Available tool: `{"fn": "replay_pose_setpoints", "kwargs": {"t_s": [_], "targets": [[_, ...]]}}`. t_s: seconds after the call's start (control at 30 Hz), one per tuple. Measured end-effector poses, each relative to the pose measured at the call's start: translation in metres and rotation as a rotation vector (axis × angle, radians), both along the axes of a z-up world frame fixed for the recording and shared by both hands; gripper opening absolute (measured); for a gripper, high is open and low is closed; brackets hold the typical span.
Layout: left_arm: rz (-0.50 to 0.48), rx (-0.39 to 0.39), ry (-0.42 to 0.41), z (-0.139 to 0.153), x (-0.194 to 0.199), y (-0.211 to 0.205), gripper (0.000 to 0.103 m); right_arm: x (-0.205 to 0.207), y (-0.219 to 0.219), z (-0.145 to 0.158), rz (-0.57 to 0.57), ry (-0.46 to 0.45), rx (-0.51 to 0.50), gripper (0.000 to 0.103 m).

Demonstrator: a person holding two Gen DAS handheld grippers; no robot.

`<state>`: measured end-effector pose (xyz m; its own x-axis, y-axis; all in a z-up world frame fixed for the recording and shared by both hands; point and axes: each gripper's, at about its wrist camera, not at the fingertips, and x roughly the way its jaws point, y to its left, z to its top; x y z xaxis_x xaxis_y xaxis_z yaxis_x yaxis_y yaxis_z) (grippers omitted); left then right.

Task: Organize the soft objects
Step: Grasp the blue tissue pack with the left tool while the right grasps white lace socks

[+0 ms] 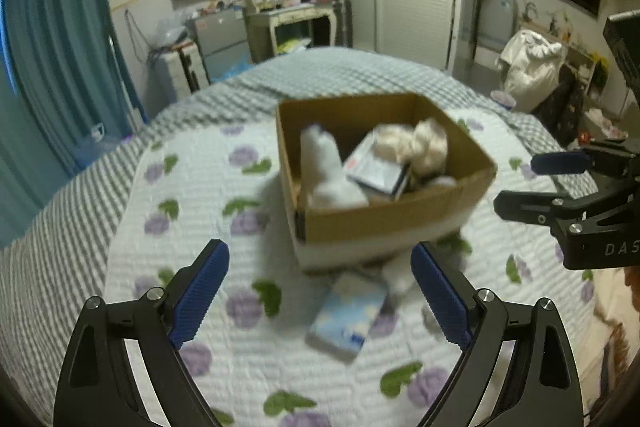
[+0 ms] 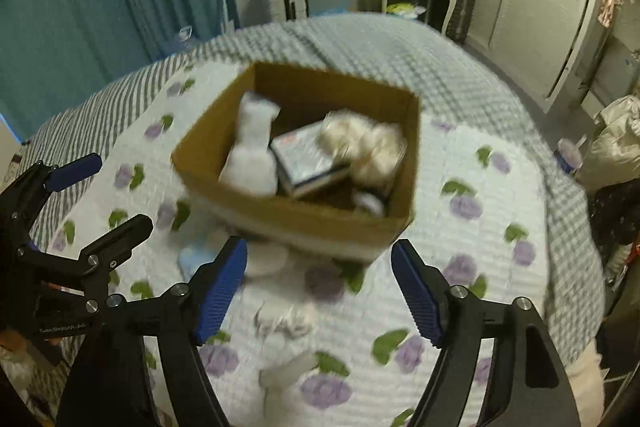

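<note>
- My left gripper (image 1: 320,291): jaws spread, nothing between the pads.
- My right gripper (image 2: 319,291): jaws spread too, empty.
- Box (image 1: 400,223) ahead on the quilt (image 1: 200,187), already partly filled.
- Tissue pack (image 1: 346,315) lies loose just below left gripper, long axis running away toward the box.
- White plush (image 2: 286,323) under right gripper.
- My guess: left takes the pack, right the plush.

Left tool (image 1: 320,291), jaws wide apart and empty, above a floral quilt (image 1: 208,195) on the bed. Cardboard box (image 1: 384,223) holds white plush toys (image 1: 328,171) and a packet (image 1: 372,167). Tissue pack (image 1: 346,315) lies just before it. Right tool (image 1: 516,183) at right edge, open.
</note>
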<state>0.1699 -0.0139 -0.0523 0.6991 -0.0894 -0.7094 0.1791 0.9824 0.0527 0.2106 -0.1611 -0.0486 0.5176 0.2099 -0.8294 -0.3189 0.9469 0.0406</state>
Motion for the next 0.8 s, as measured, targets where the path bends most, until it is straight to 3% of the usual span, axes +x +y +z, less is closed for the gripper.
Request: {"fn": "replay_pose_setpoints", "kwargs": {"t_s": [0.4,0.73,0.77,0.8], "targets": [[-0.003,0.011,0.110,-0.064,-0.015,0.018,0.092,-0.014,0.028,-0.104,0.032,0.204,-0.036,0.078],[-0.057,0.031,0.149,-0.084,-0.021,-0.001,0.092,-0.008,0.029,-0.132,0.020,0.274,-0.032,0.078],[-0.061,0.035,0.148,-0.086,-0.021,-0.002,0.092,-0.008,0.029,-0.134,0.019,0.282,-0.033,0.076],[-0.067,0.043,0.150,-0.088,-0.021,-0.005,0.092,-0.008,0.030,-0.136,0.017,0.291,-0.024,0.068]]}}
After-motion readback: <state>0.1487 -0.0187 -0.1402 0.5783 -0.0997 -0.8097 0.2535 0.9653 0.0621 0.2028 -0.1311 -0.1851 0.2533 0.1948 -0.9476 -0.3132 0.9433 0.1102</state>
